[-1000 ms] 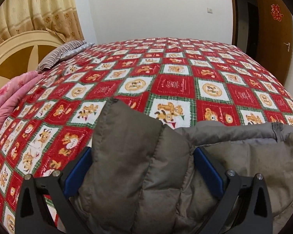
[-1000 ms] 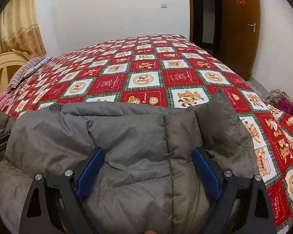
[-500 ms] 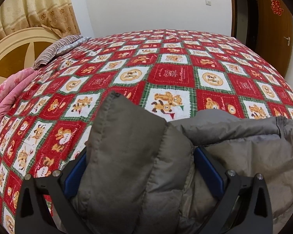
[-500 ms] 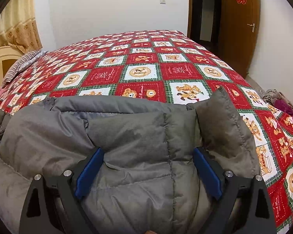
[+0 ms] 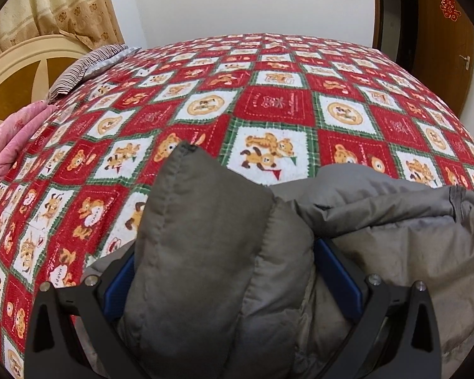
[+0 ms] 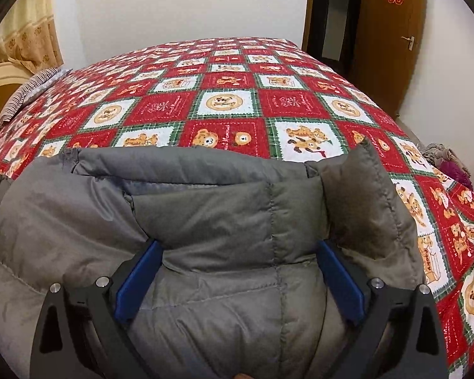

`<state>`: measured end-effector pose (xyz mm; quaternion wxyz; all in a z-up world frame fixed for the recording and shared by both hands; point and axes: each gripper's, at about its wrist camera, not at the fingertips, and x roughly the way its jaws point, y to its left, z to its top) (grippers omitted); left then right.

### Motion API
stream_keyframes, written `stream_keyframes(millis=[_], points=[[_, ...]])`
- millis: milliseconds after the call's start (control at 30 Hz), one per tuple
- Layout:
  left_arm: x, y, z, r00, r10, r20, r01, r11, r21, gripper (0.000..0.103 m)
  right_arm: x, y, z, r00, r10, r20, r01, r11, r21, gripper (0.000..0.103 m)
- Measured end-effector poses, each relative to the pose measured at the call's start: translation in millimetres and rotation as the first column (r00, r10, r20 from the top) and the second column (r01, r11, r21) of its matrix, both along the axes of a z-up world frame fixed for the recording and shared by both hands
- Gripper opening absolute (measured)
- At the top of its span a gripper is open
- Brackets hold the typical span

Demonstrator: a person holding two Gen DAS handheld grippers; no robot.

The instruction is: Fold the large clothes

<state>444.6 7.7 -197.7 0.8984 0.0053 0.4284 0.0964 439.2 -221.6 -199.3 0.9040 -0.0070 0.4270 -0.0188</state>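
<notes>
Left gripper (image 5: 227, 284), blue-padded fingers clamped on a bunched corner of grey quilted puffer jacket (image 5: 211, 237); jacket at near edge of red-and-white bear-patterned bedspread (image 5: 268, 107); right gripper (image 6: 237, 278), fingers clamped on jacket fold (image 6: 237, 221).

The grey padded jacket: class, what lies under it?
Under the grey padded jacket spreads the red bear-patterned quilt, visible beyond and beside it. The quilt directly beneath is covered, so anything lying there cannot be seen.
</notes>
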Motion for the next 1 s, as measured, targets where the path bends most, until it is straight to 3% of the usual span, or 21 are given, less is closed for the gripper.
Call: stream_keyframes(millis=[500,600,667,767,833,933,1000], points=[[5,1,-3,0.999,-0.006,-0.034,0.006,1.000,-0.001,0.103,5,3,-3,1.000,0.002,-0.022,-0.002,1.000,-0.023,0.101],[-2,9,14,0.997,0.013,-0.075,-0.018,0.998,-0.063,0.103,0,5,6,0.999,0.004,-0.038,-0.006,0.999,-0.048,0.101],[-25,19,37,1.000,0.003,-0.019,-0.006,0.990,-0.139,0.103,-15,9,23,1.000,0.014,0.002,-0.014,0.999,-0.031,0.101],[-70,21,56,0.997,-0.031,0.074,0.043,0.985,-0.169,0.103,-51,28,49,0.993,0.078,0.087,-0.080,0.997,0.024,0.101],[-88,12,48,0.995,-0.047,0.091,0.061,0.986,-0.154,0.103,-65,43,48,0.989,0.102,0.111,-0.105,0.994,0.020,0.101],[-87,-5,23,0.997,-0.057,0.048,0.059,0.998,-0.033,0.103,-70,60,26,0.990,0.122,0.073,-0.123,0.992,0.015,0.101],[-87,-9,15,0.996,-0.054,0.067,0.054,0.999,0.006,0.103,-70,61,18,0.991,0.114,0.071,-0.116,0.993,0.017,0.101]])
